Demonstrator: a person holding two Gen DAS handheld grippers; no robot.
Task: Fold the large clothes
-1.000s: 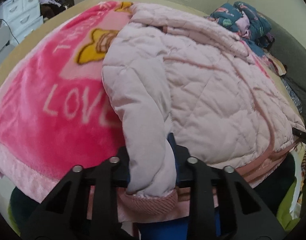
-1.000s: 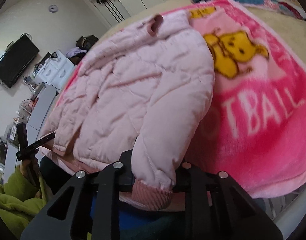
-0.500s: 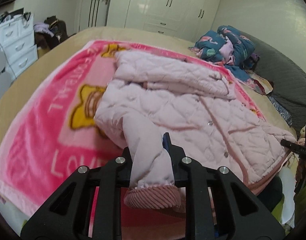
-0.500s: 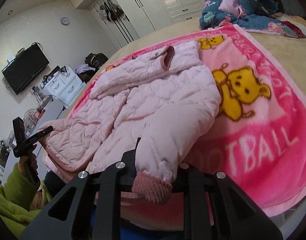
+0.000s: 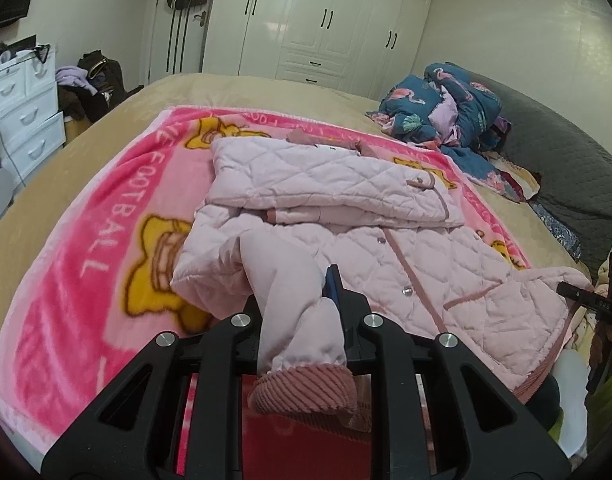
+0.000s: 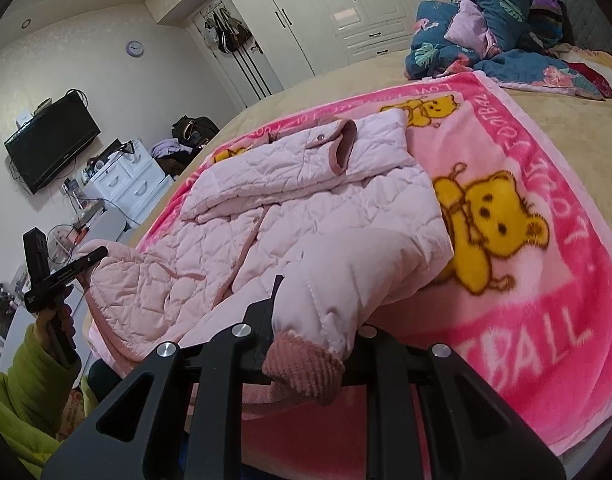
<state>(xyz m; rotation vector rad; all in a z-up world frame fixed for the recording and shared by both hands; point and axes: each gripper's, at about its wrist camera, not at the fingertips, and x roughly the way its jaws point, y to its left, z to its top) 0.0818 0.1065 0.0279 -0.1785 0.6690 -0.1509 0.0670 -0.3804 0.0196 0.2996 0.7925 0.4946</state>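
Observation:
A pale pink quilted jacket (image 5: 386, 248) (image 6: 289, 208) lies spread on a bright pink bear blanket (image 5: 105, 216) (image 6: 546, 288), its hood folded down at the far end. My left gripper (image 5: 301, 312) is shut on one sleeve just above its ribbed darker-pink cuff (image 5: 306, 394), holding it raised over the jacket's near side. My right gripper (image 6: 310, 312) is shut on the other sleeve, whose ribbed cuff (image 6: 303, 368) hangs below the fingers. Each gripper also shows at the edge of the other's view, the right gripper (image 5: 586, 300) and the left gripper (image 6: 65, 272).
The blanket covers a beige bed (image 5: 241, 88) (image 6: 566, 120). A heap of blue patterned bedding (image 5: 446, 108) (image 6: 490, 28) sits at the far corner. White drawers (image 5: 21, 120) (image 6: 125, 180), a wardrobe (image 5: 326, 20), a wall TV (image 6: 49, 140) and a grey couch (image 5: 566, 168) surround it. A green sleeve (image 6: 21, 380) holds the left gripper.
Both grippers have lifted and drawn back with the sleeves held, so the sleeves rise off the blanket and more of the jacket, bed and room shows.

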